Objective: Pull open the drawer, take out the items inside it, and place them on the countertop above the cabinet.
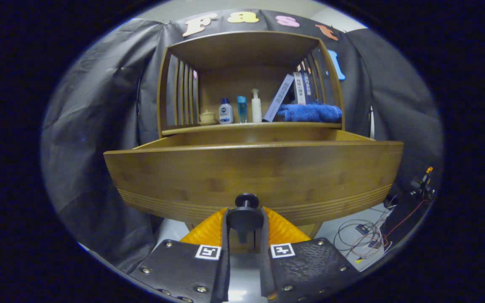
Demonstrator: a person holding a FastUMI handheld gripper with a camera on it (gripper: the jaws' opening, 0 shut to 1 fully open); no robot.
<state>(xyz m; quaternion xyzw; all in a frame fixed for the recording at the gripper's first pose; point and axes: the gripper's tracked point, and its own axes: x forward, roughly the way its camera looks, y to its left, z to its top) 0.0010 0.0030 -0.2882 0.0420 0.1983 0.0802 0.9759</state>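
Gripper view: a wooden bamboo-toned drawer with a curved-looking front and fine grooved lines along its lower edge is seen pulled out from the cabinet. A round black knob is mounted low on the drawer front. The gripper, with ribbed orange fingers and black plates studded with screws, is held level and pointed straight at the drawer front; its fingers are closed narrowly on the knob, one pressed at each side.

The drawer's inside is hidden behind its front panel, so its contents cannot be told. Above it, the countertop is seen beneath an open shelf with slatted sides. On it are set a small beige lidded pot, a white bottle with a blue cap, a clear blue bottle, a white pump bottle, leaning books and a fluffy blue cloth. Loose wires are seen on the floor beyond the drawer's corner.
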